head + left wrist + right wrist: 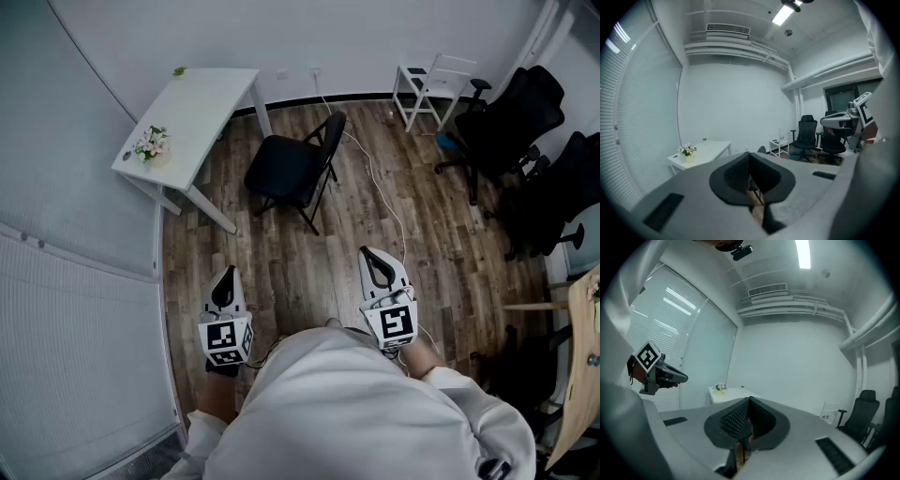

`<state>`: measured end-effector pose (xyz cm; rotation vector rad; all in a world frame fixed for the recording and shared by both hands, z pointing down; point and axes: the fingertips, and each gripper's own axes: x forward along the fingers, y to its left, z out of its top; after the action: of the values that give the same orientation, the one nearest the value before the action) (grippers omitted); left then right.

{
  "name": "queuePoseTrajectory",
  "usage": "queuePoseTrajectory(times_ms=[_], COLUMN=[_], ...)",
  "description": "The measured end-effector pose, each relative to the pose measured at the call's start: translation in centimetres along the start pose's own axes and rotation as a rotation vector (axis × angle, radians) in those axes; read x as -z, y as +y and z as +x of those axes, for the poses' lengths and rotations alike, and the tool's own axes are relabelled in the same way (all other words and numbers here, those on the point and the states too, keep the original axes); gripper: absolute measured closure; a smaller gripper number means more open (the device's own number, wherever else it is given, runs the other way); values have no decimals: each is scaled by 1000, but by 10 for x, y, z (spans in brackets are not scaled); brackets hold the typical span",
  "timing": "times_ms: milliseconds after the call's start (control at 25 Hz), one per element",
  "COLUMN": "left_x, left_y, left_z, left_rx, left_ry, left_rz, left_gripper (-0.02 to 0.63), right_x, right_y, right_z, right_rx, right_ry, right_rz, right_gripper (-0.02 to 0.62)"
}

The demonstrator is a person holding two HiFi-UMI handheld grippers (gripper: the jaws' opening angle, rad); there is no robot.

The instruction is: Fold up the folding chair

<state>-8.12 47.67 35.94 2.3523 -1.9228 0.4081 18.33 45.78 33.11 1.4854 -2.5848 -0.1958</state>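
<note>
**A:** Any pots, bins etc. w/ stuff inside?

**B:** Just one. A small pale pot [153, 156] sits on the white tabletop [202, 103], at the corner nearest the blinds [75, 356]. It holds pink-and-white flowers [150, 141] w/ green leaves. A tiny green thing [178, 71] sits at the tabletop's far edge, too small to tell what it is.

**A:** And the chair?

**B:** The folding chair [292, 169] stands open on the floor [309, 272], just beside the tabletop's near legs. It's black, w/ a flat squarish seat, a curved back and thin crossed legs. It's well apart from both grippers.

**A:** Jaws?

**B:** Left gripper [749, 155]: jaws pressed together, nothing btw them. Right gripper [749, 401]: same, tips meeting, empty. Both are held out in front of the person, one each side, aimed roughly at the chair. The person's sleeves [347, 412] are white.

**A:** Materials, textures?

**B:** The jaw pads are black w/ a fine ribbed grid, set in smooth grey shells that taper to a point. Each gripper carries a cube w/ black-and-white square markers. The floor is dark wood-look planks, matte. A thin white cable [380, 187] snakes over it from the wall, past the chair. The tabletop is a plain smooth rectangle on slim white legs.

**A:** Anything else?

**B:** A white open-frame rack [427, 89] stands by the far wall. Black office chairs [511, 117] w/ armrests and wheeled bases are bunched at the right.
</note>
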Motion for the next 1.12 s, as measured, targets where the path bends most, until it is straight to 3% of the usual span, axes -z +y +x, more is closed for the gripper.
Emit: queuePoseTrajectory(times_ms=[680, 720, 800, 920, 1000, 1120], left_x=[0, -1, -2, -3, -2, 2], left_y=[-12, -12, -15, -19, -22, -25], left_z=[-2, -2, -2, -2, -2, 1], left_rx=[-9, -5, 13, 39, 45, 53], left_ry=[4, 0, -5, -10, -10, 12], left_rz=[-26, -32, -49, -75, -88, -77], left_gripper=[591, 566, 455, 343, 260, 253], right_x=[9, 7, 3, 4, 6, 13], right_y=[-19, -19, -20, -20, -21, -22], right_z=[0, 0, 1, -4, -9, -10], right_rx=[1, -7, -26, -30, -28, -34], right_ry=[-2, -16, -39, -7, 13, 28], right_rz=[35, 27, 16, 31, 35, 41], right_gripper=[579, 544, 428, 269, 232, 229])
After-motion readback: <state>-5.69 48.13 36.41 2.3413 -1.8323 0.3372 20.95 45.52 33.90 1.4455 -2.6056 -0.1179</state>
